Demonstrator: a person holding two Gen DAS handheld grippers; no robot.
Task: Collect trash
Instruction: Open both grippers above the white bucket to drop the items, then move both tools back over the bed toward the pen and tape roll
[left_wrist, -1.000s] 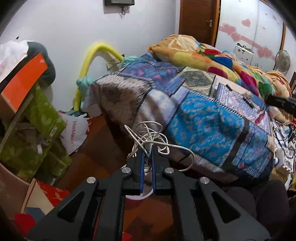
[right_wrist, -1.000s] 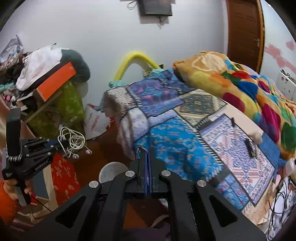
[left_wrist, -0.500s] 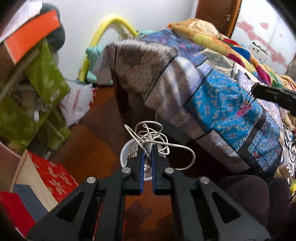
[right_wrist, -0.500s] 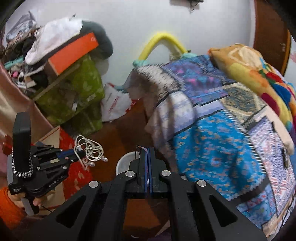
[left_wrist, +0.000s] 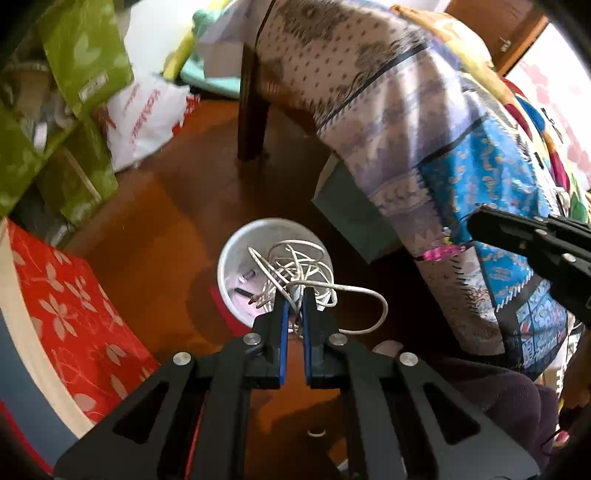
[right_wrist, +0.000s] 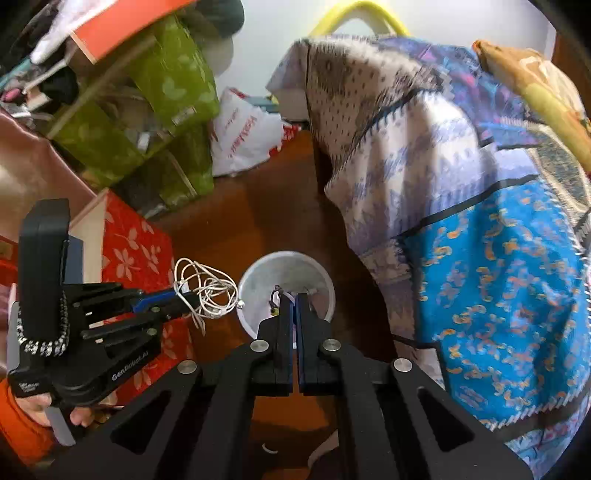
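My left gripper (left_wrist: 294, 295) is shut on a tangled white cable (left_wrist: 295, 266), which hangs just over the mouth of a white bin (left_wrist: 229, 251) on the wooden floor. A few small scraps lie inside the bin. In the right wrist view the same left gripper (right_wrist: 184, 291) and white cable (right_wrist: 210, 288) sit left of the white bin (right_wrist: 258, 273). My right gripper (right_wrist: 291, 297) is shut on a small pink scrap on a dark thread (right_wrist: 275, 299), above the bin. The left wrist view shows the right gripper (left_wrist: 474, 221) at the right with the pink scrap (left_wrist: 439, 254) dangling.
A bed under a patchwork blanket (left_wrist: 461, 155) fills the right side, its dark leg (left_wrist: 251, 110) standing behind the bin. Green bags (right_wrist: 166, 96), a white plastic bag (right_wrist: 243, 136) and a red flowered box (left_wrist: 70, 302) crowd the left. A hand in an orange sleeve (right_wrist: 22, 413) holds the left gripper.
Both grippers have dropped towards the floor and tipped downward. The white bin has come from the lower edge into the middle of both views, right under the fingertips. Both still grip their items.
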